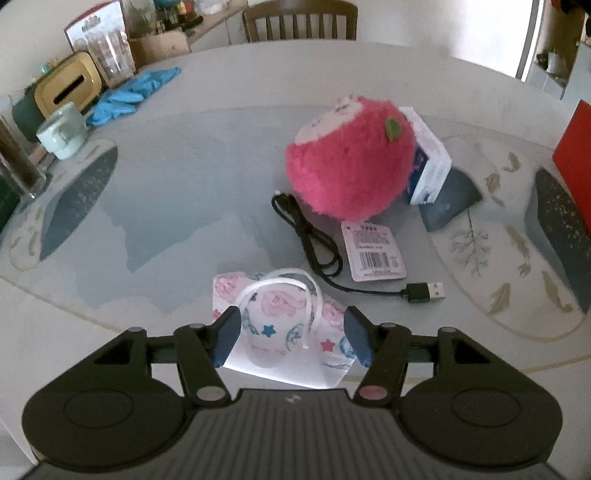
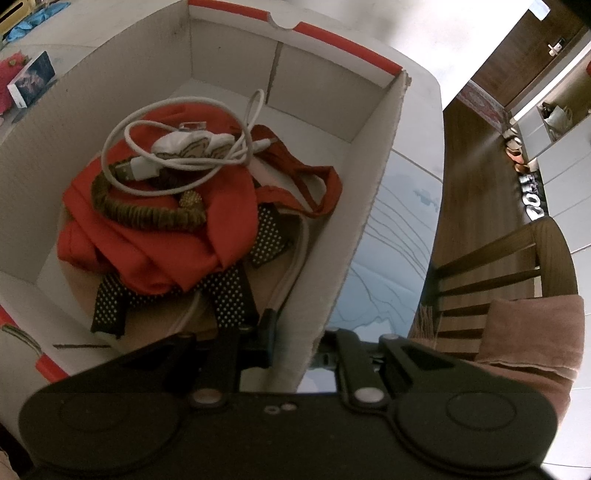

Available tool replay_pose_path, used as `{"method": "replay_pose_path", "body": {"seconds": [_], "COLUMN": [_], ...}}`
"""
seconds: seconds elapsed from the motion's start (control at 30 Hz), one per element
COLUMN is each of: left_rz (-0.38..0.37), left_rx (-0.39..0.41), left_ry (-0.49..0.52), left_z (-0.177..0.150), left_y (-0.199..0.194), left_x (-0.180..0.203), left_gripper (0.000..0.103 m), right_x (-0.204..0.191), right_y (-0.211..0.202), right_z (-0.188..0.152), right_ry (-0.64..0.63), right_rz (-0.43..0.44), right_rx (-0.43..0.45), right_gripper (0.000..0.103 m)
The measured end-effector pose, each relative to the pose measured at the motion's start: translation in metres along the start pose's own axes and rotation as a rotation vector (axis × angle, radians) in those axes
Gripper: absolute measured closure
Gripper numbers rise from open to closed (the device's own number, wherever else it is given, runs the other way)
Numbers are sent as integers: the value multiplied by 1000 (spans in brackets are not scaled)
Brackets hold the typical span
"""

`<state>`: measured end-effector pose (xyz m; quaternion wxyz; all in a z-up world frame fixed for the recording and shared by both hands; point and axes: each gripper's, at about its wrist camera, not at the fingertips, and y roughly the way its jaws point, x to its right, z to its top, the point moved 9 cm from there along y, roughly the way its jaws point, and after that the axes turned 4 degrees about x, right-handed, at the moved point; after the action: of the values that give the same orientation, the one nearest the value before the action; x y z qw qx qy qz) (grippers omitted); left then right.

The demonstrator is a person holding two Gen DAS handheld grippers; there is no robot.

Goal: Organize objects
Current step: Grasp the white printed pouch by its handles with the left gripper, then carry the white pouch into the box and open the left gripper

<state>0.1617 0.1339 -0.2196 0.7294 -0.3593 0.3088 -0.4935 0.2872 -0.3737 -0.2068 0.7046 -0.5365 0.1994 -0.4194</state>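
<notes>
A child's face mask (image 1: 280, 325), white with pink and blue prints and white ear loops, lies on the table near its front edge. My left gripper (image 1: 291, 339) stands open just above it, one blue pad on each side and neither pressing on it. Beyond lie a black USB cable (image 1: 314, 243), a pink plush ball (image 1: 351, 158) with its paper tag (image 1: 373, 254), and a white and blue carton (image 1: 428, 158). My right gripper (image 2: 303, 343) is shut on the side wall of a white cardboard box with a red rim (image 2: 369, 184). In that box lie red cloth (image 2: 155, 236), a white cable (image 2: 177, 155) and a brown scrunchie (image 2: 147, 218).
Blue gloves (image 1: 133, 92), a pale green mug (image 1: 62, 131), a yellow tissue box (image 1: 68, 86) and glassware crowd the table's far left. A dark pouch (image 1: 450, 199) lies beside the carton. The box's red side (image 1: 576, 155) shows at the right edge. Wooden chairs (image 1: 299, 20) (image 2: 498, 277) stand at the table.
</notes>
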Motion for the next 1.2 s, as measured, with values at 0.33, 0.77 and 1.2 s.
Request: {"method": "replay_pose_path", "body": {"seconds": [0.33,0.77,1.2], "left_rz": [-75,-113,-258], "left_rx": [-20,71,309], "left_ry": [-31,-119,-60], "left_z": [0,13,75], "left_y": [4,-42,-158], "left_x": [8,-7,39], "left_gripper": [94,103,103], "right_x": [1,2,0], "right_y": [1,1,5], "right_z": [0,-1,-5], "right_ry": [3,11,7], "right_rz": [-2,2,6], "right_rx": [0,3,-7], "right_gripper": [91,91,91]}}
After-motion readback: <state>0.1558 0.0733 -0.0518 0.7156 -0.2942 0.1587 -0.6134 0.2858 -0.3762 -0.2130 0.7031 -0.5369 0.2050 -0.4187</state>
